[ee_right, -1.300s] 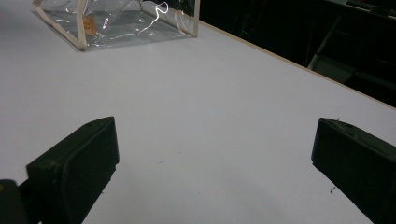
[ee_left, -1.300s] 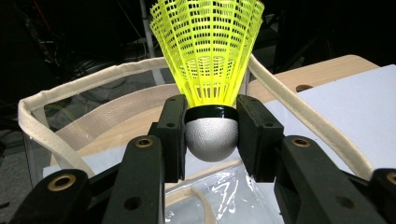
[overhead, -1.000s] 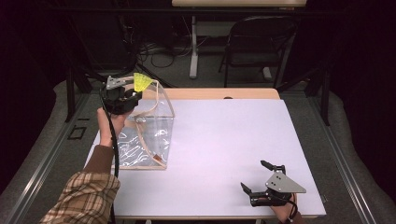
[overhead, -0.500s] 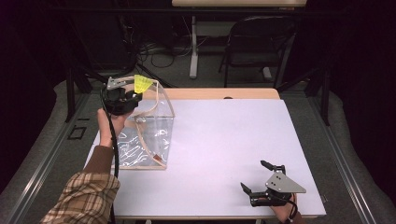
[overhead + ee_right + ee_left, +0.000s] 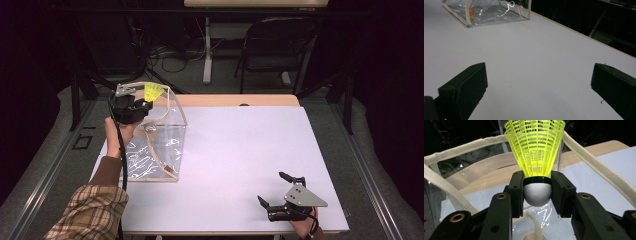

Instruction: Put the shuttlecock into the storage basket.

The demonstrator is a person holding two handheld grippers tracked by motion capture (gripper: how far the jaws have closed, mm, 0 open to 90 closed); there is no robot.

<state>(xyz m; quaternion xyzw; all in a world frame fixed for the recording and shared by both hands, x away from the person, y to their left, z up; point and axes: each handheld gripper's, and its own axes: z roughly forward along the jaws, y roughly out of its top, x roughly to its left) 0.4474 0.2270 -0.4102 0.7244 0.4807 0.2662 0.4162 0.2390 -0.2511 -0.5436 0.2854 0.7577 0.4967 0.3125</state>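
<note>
1. Left gripper view: the yellow shuttlecock [image 5: 536, 157] sits between the left gripper's [image 5: 537, 192] two jaws, which clamp its white cork, skirt pointing away.
2. Just past and below that gripper is the clear plastic bag [image 5: 160, 145] with cream trim, its mouth open.
3. Well off from it, the right gripper [image 5: 274, 192] rests low on the white table [image 5: 240, 145], jaws spread wide, nothing between them.

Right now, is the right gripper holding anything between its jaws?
No, the right gripper stands open over the bare white table, with nothing between its two black jaws.
</note>
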